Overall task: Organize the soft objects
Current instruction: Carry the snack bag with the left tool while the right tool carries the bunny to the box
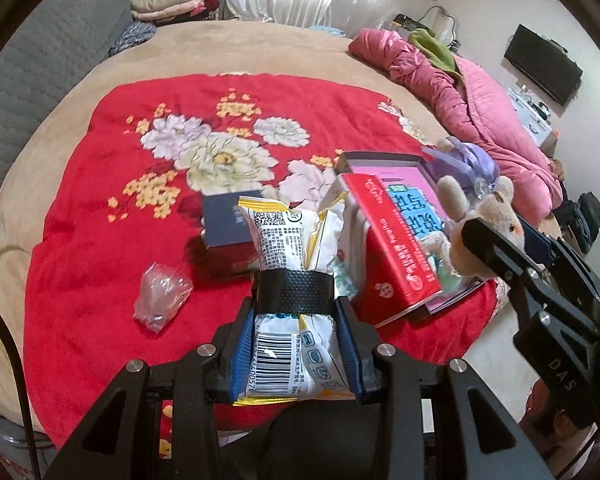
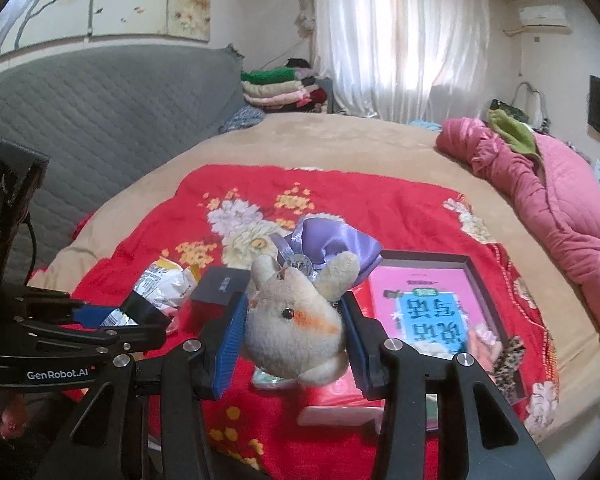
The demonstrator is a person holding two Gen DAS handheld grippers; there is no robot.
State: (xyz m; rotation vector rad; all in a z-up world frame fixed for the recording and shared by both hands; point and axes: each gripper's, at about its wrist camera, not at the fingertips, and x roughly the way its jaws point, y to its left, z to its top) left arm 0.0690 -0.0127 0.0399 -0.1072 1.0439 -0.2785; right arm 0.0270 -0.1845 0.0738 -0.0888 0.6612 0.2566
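One plush rabbit [image 2: 296,332], one snack bag [image 1: 290,248], one clear bag [image 1: 162,296], one dark box [image 1: 230,222], one red box [image 1: 396,248], two hand-held grippers.

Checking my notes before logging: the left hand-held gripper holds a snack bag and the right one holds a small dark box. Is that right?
Not quite. The left hand-held gripper does hold the snack bag, but the right hand-held gripper holds a plush bunny, as the right wrist view shows; the small dark box lies on the red blanket.

1. My left gripper [image 1: 296,312] points steeply down, its blue-padded fingers [image 1: 242,344] clamped on a snack bag [image 1: 288,240].
2. My right gripper [image 2: 296,332] tilts down less steeply, its jaws squeezing a plush toy [image 2: 296,320] held clear of the bed.
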